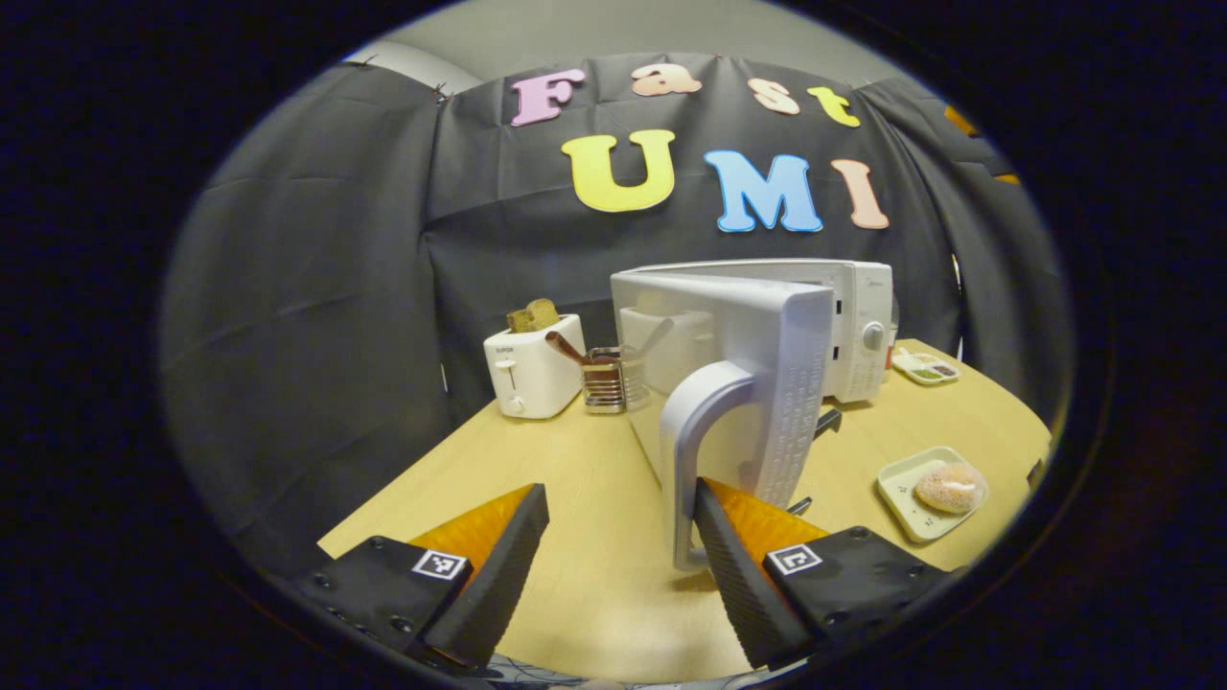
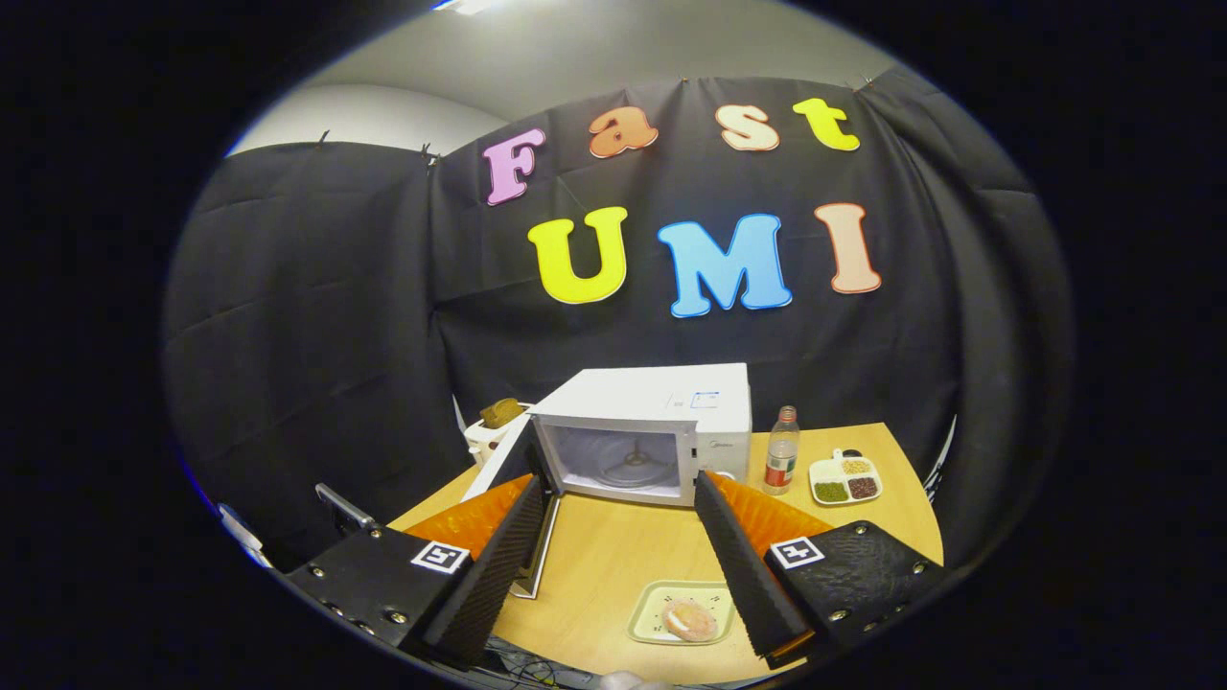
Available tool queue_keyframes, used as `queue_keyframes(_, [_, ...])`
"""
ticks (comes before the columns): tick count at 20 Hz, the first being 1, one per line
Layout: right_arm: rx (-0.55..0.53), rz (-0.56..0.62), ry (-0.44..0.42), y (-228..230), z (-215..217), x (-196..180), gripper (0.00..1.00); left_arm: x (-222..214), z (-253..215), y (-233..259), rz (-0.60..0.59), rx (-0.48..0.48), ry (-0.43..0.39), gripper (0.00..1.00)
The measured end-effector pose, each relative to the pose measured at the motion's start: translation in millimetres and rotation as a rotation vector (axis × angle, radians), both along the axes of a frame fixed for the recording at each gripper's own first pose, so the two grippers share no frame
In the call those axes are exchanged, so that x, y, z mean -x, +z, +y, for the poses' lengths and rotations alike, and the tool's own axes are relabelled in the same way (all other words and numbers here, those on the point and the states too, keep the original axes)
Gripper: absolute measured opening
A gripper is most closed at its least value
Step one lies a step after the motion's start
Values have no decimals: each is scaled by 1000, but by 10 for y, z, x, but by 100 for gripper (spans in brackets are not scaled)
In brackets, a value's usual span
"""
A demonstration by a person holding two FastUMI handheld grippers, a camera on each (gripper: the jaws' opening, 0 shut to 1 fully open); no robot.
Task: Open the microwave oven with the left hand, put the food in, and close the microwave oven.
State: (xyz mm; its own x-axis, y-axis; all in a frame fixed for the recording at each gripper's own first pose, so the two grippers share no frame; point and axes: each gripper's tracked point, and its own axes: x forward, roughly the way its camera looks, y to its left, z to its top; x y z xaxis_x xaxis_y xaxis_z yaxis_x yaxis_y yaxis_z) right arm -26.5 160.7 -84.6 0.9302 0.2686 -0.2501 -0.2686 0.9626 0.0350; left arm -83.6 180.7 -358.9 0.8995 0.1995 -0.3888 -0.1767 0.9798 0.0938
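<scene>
The white microwave (image 1: 853,326) stands at the back of the table with its door (image 1: 767,383) swung wide open. In the left gripper view the door's curved handle (image 1: 685,450) rests against the inner side of one finger (image 1: 738,565). My left gripper (image 1: 621,494) is open, its other finger well clear of the handle. The food, a round bun (image 1: 949,487), lies on a small pale tray (image 1: 901,498) to the right. In the right gripper view my right gripper (image 2: 618,482) hangs open and empty above the table, facing the open cavity (image 2: 623,460), with the bun (image 2: 688,620) and its tray (image 2: 652,613) below it.
A white toaster (image 1: 532,369) holding bread and a wire utensil holder (image 1: 604,381) stand left of the microwave. A divided dish (image 2: 844,479) and a bottle (image 2: 782,450) sit to its right. The wooden table (image 1: 594,575) ends close to the near edge.
</scene>
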Motion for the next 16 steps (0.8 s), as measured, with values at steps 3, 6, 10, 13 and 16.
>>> queue_keyframes(3, [14, 10, 50, -89, 183, -19, 98, 148, 290, 37, 6, -45, 42, 98])
queue_keyframes(6, [37, 11, 72, -165, 215, -79, 98, 302, 691, 36, 22, -67, 120, 98])
queue_keyframes(10, [89, 5, 86, -304, 129, -154, 98, 357, 829, 80, 34, -103, 140, 98])
queue_keyframes(13, [175, 11, 81, -573, -70, -200, 98, 421, 791, 294, 4, -89, 147, 96])
queue_keyframes(16, [268, 76, 79, -1126, -328, -177, 98, 499, 748, 598, -29, -79, 159, 100])
